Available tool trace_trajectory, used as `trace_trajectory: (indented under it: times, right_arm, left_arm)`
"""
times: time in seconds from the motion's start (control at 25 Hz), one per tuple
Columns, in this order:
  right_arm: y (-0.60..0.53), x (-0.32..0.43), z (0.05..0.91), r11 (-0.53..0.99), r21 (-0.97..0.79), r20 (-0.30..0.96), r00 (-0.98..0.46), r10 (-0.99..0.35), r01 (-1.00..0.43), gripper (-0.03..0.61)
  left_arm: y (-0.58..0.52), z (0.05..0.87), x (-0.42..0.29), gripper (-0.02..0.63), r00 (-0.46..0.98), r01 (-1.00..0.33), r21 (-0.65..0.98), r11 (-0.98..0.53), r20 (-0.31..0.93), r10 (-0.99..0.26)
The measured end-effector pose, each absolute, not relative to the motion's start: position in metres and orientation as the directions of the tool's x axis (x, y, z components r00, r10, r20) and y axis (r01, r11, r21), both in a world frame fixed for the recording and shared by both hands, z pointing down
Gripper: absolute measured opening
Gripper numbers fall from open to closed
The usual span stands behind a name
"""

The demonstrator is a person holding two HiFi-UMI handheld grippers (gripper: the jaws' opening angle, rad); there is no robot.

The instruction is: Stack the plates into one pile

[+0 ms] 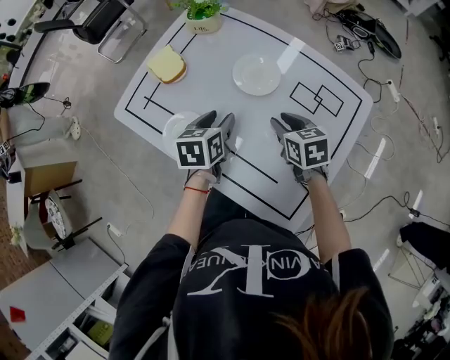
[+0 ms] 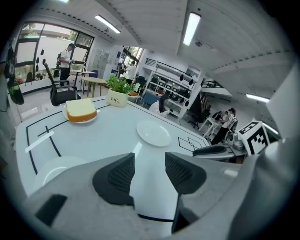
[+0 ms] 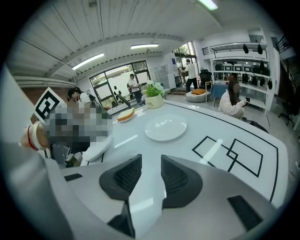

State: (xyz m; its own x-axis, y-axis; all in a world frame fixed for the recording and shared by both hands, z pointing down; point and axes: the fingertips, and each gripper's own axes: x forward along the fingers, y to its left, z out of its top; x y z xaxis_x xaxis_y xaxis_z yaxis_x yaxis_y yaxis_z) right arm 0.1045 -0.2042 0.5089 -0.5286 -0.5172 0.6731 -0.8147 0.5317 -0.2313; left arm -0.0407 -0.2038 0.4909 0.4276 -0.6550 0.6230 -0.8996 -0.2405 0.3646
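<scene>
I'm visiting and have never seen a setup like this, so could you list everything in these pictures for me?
Table: one, white with black lines, centre.
Empty plate: one, white, middle of the table.
Second plate: one, white, near the person, left side, partly hidden.
Third plate: one, white, far left, under the bread.
Bread slice: one, yellow, on that plate.
Potted plant: one, green in a white pot, far edge.
Office chair: one, black, floor beyond the table.
Cables: several, black, floor at right.
Left gripper: one, grey, fingers apart, empty.
Right gripper: one, grey, fingers apart, empty.
</scene>
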Motion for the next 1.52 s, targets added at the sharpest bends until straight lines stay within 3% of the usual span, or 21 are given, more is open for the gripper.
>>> trace_trajectory:
  times: [0.56,0.76,1.36,1.52]
  right_arm:
    - [-0.288,0.123,0.513,0.424,-0.302,0.638,-0.511,-0.576,-0.854,0.143]
    - [-0.322,0.117,0.521,0.421,-0.284,0.649,-0.496,-0.577,-0.861,0.143]
    - [-0.367,0.117,0.549,0.41,-0.196,0.711,-0.417,-0.566,-0.891,0.143]
    - [-0.369,0.116,0.55,0.407,-0.193,0.717,-0.412,-0.563,-0.893,0.144]
  left_arm:
    - [-0.286,0.515,-0.024,0.19,0.502,-0.856,0.446,-0.262,0.59,-0.632]
    - [-0.31,0.52,-0.018,0.19,0.529,-0.821,0.527,-0.218,0.562,-0.635]
    - [-0.336,0.544,-0.008,0.192,0.528,-0.829,0.52,-0.205,0.607,-0.594]
    - [-0.335,0.548,-0.004,0.229,0.524,-0.836,0.512,-0.197,0.639,-0.563]
